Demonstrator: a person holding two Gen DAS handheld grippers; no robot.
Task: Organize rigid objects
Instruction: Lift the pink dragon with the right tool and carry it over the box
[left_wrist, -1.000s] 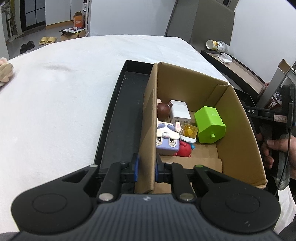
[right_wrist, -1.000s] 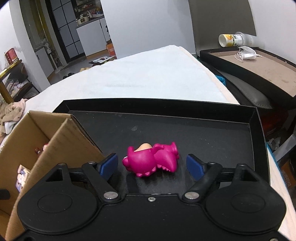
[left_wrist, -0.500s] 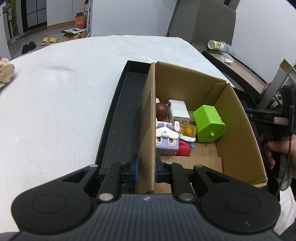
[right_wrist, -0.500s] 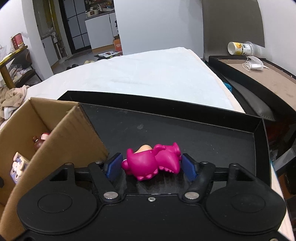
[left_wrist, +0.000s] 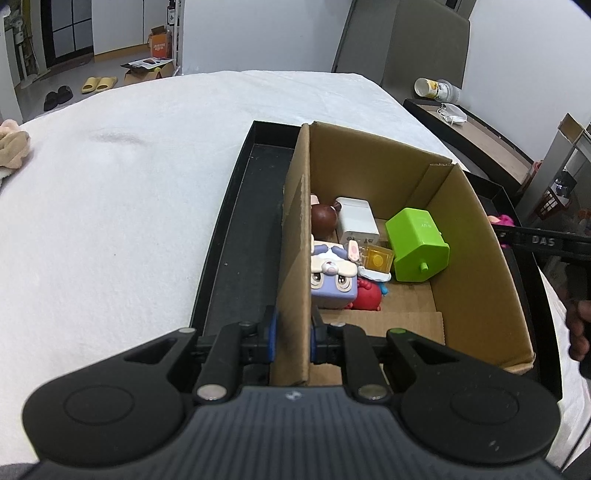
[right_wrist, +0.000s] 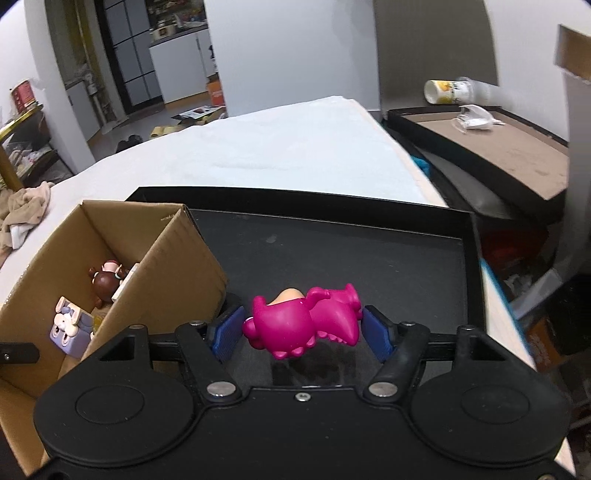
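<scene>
My left gripper (left_wrist: 291, 338) is shut on the left wall of the cardboard box (left_wrist: 295, 236), which stands in a black tray (left_wrist: 236, 236). In the box lie a green block (left_wrist: 417, 243), a white charger (left_wrist: 356, 218), a purple bunny cube (left_wrist: 332, 275), a brown bear figure (left_wrist: 323, 218), a yellow piece (left_wrist: 376, 258) and a red toy (left_wrist: 367, 295). My right gripper (right_wrist: 301, 328) is shut on a magenta dinosaur toy (right_wrist: 303, 321) and holds it just above the tray floor (right_wrist: 332, 251), right of the box (right_wrist: 173, 258).
The tray sits on a white cloth-covered table (left_wrist: 110, 206). A second tray with a brown board (right_wrist: 495, 147), a cup (right_wrist: 447, 90) and a mask (right_wrist: 474, 120) stands to the right. A beige cloth (right_wrist: 22, 210) lies at the far left.
My right gripper has closed on the magenta dinosaur and lifted it slightly off the tray floor. My left gripper keeps its hold on the box wall.
</scene>
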